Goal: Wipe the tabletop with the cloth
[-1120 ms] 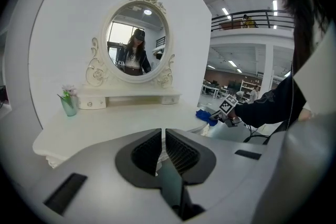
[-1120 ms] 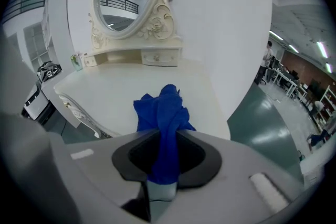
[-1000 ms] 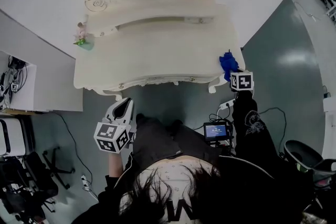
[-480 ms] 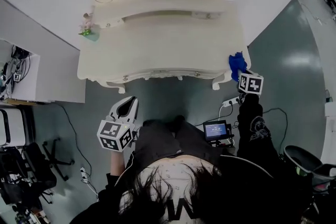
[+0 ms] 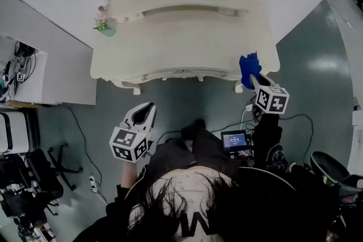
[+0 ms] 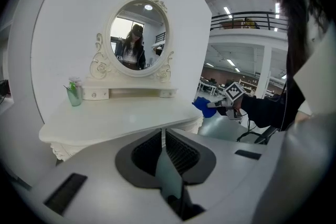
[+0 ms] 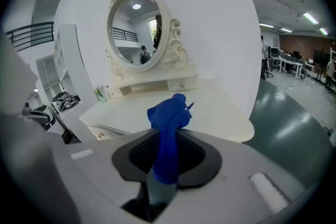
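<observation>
Blue cloth (image 7: 169, 113) clamped in right tongs (image 7: 167, 136), left tongs (image 6: 163, 136) together, empty, cream tabletop (image 5: 187, 48) nearby

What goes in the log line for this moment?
right gripper: shut on blue cloth, by tabletop right front corner | left gripper: shut, empty, off table
</observation>
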### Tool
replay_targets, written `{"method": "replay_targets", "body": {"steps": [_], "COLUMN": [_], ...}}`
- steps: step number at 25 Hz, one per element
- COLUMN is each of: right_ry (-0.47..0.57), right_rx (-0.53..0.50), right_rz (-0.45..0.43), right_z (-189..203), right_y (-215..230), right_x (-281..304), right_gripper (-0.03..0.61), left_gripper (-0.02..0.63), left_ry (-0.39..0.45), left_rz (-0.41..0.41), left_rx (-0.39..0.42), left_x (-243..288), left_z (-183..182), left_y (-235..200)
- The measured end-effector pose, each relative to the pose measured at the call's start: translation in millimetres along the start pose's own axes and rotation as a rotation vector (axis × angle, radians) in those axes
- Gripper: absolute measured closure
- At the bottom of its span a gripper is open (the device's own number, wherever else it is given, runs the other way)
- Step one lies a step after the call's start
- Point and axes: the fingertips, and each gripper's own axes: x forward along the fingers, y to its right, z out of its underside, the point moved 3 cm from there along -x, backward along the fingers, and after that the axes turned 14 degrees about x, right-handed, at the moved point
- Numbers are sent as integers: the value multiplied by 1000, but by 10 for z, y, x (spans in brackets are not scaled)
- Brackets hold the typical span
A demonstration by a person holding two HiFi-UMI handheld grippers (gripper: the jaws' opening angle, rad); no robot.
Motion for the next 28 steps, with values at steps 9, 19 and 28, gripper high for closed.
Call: {"method": "replay_targets", "body": {"steps": [9, 19, 28], "right_ry": [84, 124, 144], "right_rx": [18, 33, 52], "right_rz": [-88, -113, -128], "right_z": [420, 1176, 1783], "right_y": [-1142, -1990, -2403], "right_x": [-547, -1214, -1666], "right_gripper": [489, 489, 489], "left_gripper": [612, 612, 611], "left_ry": [37, 105, 155], "left_rz": [108, 257, 343], "left_rx": [63, 168, 221], "left_x": [-382, -865, -1259], "left_z": [135, 302, 466], "left_y": [-17, 269, 592]}}
